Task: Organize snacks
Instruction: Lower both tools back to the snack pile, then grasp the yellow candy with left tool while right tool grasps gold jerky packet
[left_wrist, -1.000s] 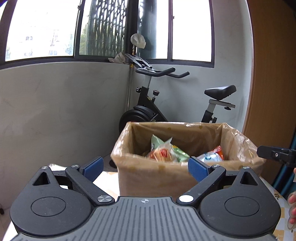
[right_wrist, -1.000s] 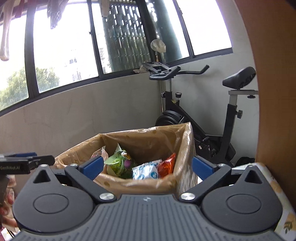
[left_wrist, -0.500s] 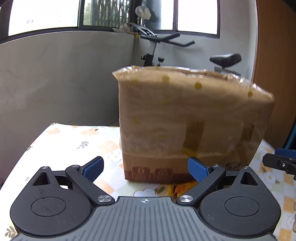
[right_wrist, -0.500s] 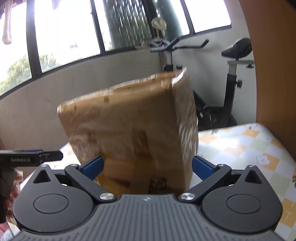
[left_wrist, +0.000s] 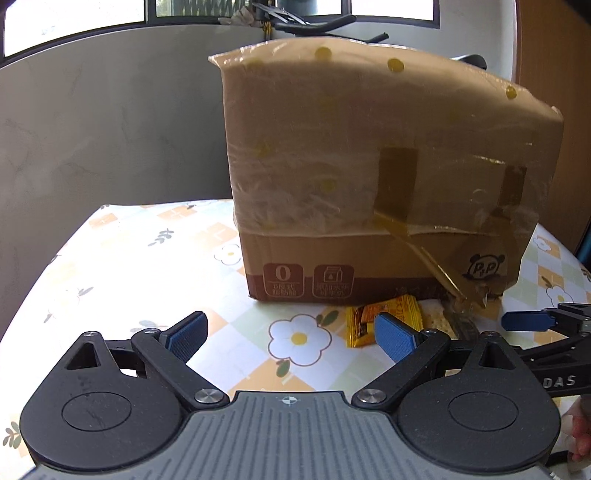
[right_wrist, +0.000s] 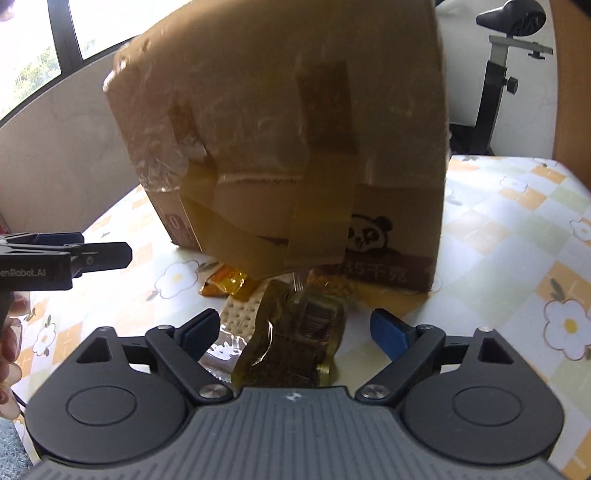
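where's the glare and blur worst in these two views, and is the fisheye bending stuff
Left wrist view: daylight blows out the tablecloth left of the cardboard box, and the box top bows from the fisheye. Right wrist view: the box is smeared, its plastic wrap glinting; the dark snack packet between the open right gripper fingers is soft.

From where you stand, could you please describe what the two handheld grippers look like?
Both match. The left gripper and right gripper each have a ribbed grey body, black linkage arms with round discs and silver pivot screws, and blue textured finger pads. White lettering marks their black sides. No cables or sleeves show.
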